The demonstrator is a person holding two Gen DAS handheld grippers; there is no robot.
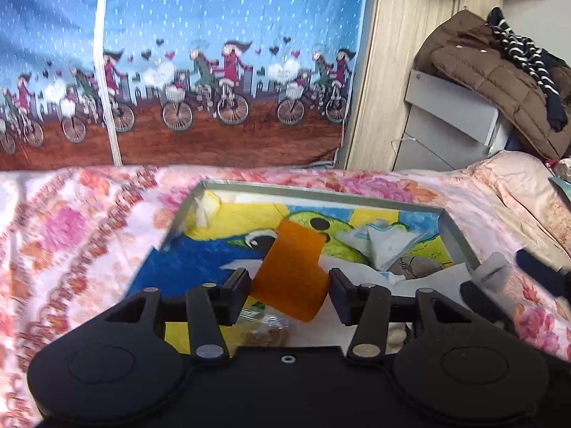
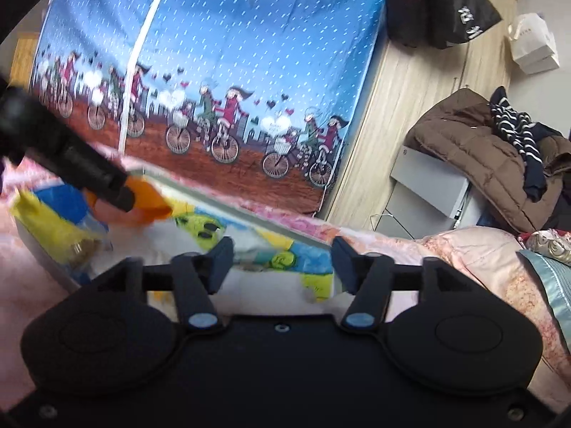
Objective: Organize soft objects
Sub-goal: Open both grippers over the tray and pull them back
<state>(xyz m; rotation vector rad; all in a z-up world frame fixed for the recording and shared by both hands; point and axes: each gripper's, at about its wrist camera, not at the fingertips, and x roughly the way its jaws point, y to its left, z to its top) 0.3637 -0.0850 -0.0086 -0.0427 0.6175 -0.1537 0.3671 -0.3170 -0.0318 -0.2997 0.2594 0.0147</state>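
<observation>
An orange sponge-like block (image 1: 291,271) sits between the fingers of my left gripper (image 1: 289,283), which is shut on it, above a grey tray (image 1: 314,192) lined with a colourful parrot picture. Crumpled white tissue (image 1: 383,246) and a clear bag of brown bits (image 1: 266,331) lie in the tray. In the right wrist view the left gripper's fingers (image 2: 107,182) hold the orange block (image 2: 150,203) at the left. My right gripper (image 2: 282,262) is open and empty over the tray's near right part (image 2: 285,235).
The tray rests on a pink floral bedspread (image 1: 82,235). A blue fabric wardrobe with cyclists (image 1: 214,71) stands behind the bed. A brown jacket and striped clothes (image 1: 499,71) are piled on a grey box at the right, over the wooden floor (image 2: 410,89).
</observation>
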